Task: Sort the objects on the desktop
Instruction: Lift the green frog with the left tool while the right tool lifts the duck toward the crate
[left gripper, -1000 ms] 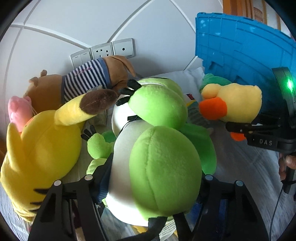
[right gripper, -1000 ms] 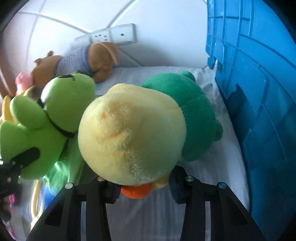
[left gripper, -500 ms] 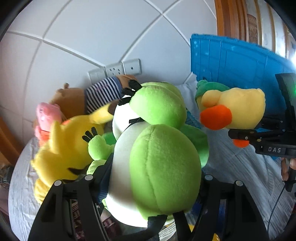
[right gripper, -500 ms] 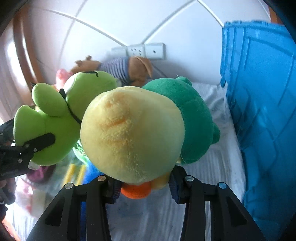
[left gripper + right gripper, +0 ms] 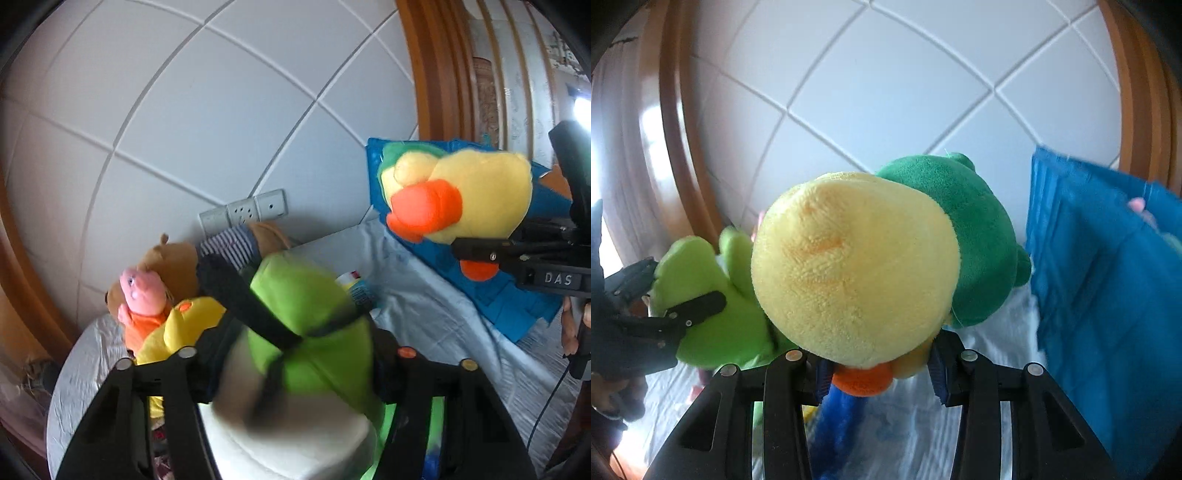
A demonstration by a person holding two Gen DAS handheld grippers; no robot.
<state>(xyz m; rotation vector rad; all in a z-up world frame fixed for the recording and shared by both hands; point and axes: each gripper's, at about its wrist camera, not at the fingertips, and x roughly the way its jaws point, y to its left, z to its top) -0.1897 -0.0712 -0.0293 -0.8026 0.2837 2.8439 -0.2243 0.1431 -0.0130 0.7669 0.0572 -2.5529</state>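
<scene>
- Left wrist view: white tiled wall (image 5: 229, 122) with a socket strip (image 5: 243, 214) backs a table under a pale crumpled cloth (image 5: 417, 295); a wooden frame (image 5: 436, 74) rises at the right.
- The left gripper (image 5: 295, 363) is clamped on the green frog plush (image 5: 306, 321), its two fingers pressed into the toy's sides, so the toy hangs clear of the cloth, likely for carrying to the bin.
- On the cloth beyond lie a yellow plush (image 5: 184, 328), a pink doll (image 5: 142, 291) and a brown striped bear (image 5: 221, 247), bunched together near the wall, still unsorted by the look of it.
- At the right the other tool holds the yellow duck plush (image 5: 465, 195) in the air, in front of the blue bin (image 5: 517, 299); it sits between the frog and the bin, so the two loads could bump.
- Right wrist view: the same tiled wall fills the background, with wooden frames on both sides.
- The right gripper (image 5: 879, 365) is closed on the duck, pads squeezing its lower part near the orange foot; the toy's yellow and green bulk blocks most of the view ahead.
- The bin stands just to the right, its opening not clearly visible.
- The frog, in the left tool, hangs close at the left, near the duck.
</scene>
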